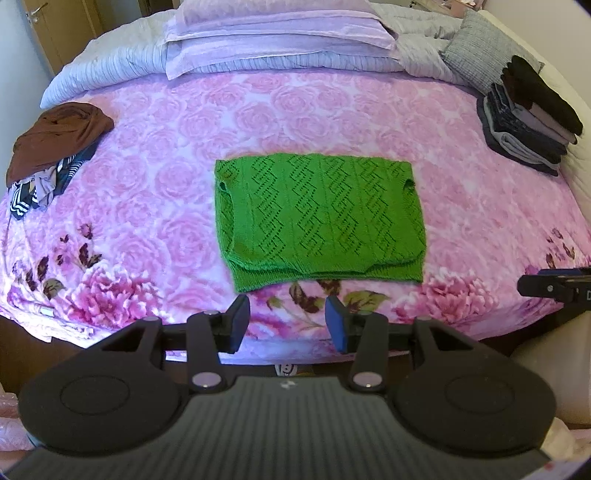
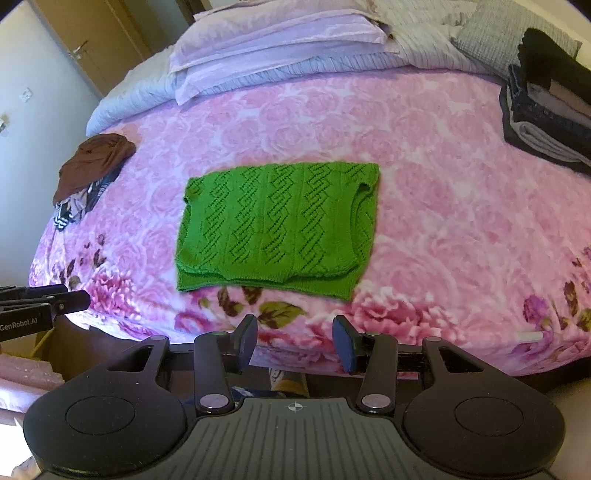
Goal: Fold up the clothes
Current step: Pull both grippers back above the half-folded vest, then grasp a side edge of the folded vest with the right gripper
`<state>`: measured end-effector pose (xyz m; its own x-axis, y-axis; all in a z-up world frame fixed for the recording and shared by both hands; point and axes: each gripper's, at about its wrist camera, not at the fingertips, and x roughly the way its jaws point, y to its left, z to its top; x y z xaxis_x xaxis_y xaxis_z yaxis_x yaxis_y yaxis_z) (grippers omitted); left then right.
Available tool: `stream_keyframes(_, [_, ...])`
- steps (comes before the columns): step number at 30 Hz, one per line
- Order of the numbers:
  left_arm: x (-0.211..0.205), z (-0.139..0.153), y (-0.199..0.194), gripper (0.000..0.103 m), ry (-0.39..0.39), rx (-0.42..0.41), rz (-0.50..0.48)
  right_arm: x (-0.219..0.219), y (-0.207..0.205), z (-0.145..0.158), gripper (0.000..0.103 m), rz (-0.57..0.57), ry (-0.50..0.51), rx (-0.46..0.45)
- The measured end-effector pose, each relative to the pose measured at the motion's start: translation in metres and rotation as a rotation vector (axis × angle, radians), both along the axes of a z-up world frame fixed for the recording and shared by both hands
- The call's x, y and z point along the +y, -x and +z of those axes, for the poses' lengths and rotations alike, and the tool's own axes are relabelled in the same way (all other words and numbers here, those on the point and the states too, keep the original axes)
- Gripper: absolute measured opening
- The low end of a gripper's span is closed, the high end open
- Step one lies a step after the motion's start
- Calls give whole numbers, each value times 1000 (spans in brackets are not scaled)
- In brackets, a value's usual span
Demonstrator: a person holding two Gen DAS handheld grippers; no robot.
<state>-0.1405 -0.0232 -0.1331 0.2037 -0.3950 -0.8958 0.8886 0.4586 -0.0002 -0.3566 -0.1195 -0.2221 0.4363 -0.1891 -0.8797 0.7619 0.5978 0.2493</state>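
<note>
A green knit sweater lies folded into a flat rectangle in the middle of the pink floral bedspread, its hem edge nearest me. My left gripper hovers over the bed's near edge, just short of the sweater's hem, open with nothing between its fingers. My right gripper is likewise open and empty, held back from the hem. Each gripper shows at the side of the other's view: the right one, the left one.
A crumpled heap of clothes, brown on top with striped fabric below, sits at the bed's left. A stack of folded dark and grey garments stands at the right. Pillows and a grey cushion lie at the head.
</note>
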Motion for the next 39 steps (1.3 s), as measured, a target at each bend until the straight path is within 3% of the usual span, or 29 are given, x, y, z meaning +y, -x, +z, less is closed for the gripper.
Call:
stream_keyframes(12, [-76, -33, -82, 40, -35, 33, -37, -66, -40, -28, 42, -96, -51, 1])
stream_keyframes(17, [-106, -65, -101, 40, -67, 56, -76, -96, -43, -57, 42, -173, -99, -65])
stream_keyframes(23, [-124, -111, -112, 40, -142, 94, -71, -125, -43, -92, 42, -246, -133, -75])
stream_keyframes(30, [-141, -135, -105, 40, -165, 107, -35, -147, -52, -116, 42, -183, -146, -16])
stream_keyframes(39, [-157, -148, -83, 40, -162, 106, 46, -172, -56, -136, 42, -68, -171, -31])
